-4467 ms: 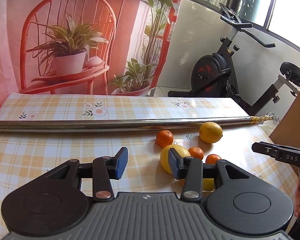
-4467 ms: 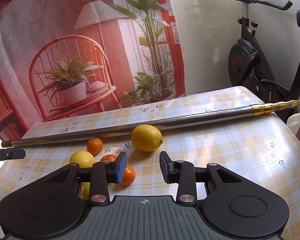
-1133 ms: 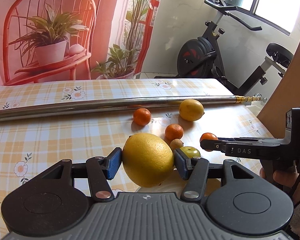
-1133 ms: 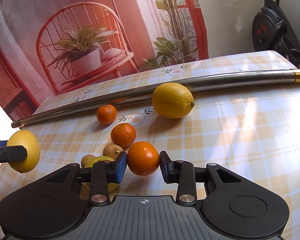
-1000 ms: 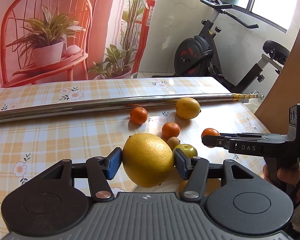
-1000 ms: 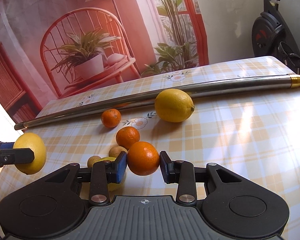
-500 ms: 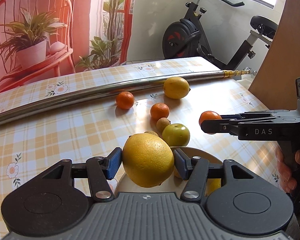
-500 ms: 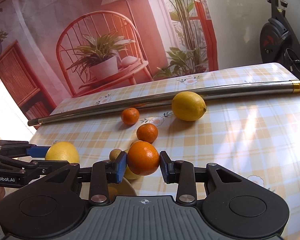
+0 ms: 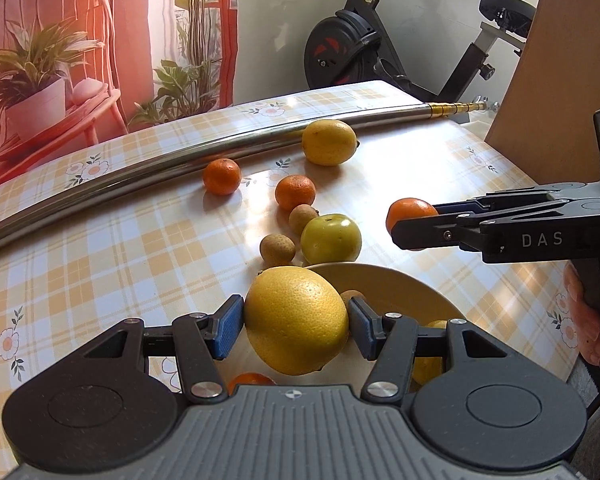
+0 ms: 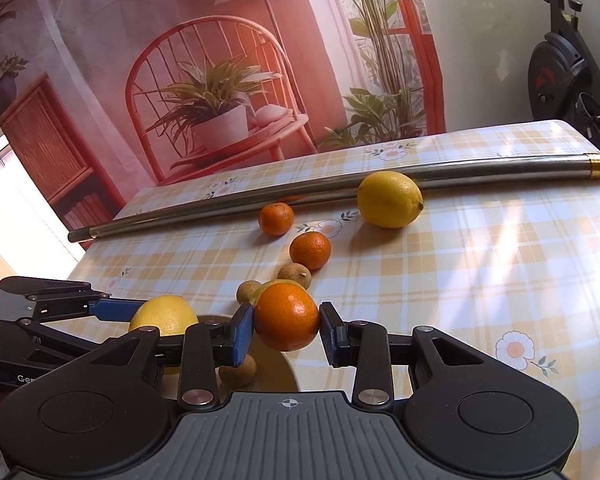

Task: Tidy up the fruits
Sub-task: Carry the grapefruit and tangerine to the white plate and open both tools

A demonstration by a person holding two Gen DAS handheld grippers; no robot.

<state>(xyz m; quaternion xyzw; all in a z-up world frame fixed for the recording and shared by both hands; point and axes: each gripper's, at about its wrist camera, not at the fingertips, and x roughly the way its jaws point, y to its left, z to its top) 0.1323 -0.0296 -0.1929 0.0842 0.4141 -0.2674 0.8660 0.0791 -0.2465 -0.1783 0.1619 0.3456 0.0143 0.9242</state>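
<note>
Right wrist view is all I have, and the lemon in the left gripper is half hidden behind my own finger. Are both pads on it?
Observer: Yes. In the left wrist view the left gripper has both blue pads pressed on the sides of the large lemon.
Operator: What's under it?
Observer: A pale bowl on the checked tablecloth. The lemon hangs above the bowl's left part.
Operator: Anything in the bowl?
Observer: A small orange fruit and a yellow fruit, both partly hidden by the gripper's fingers.
</note>
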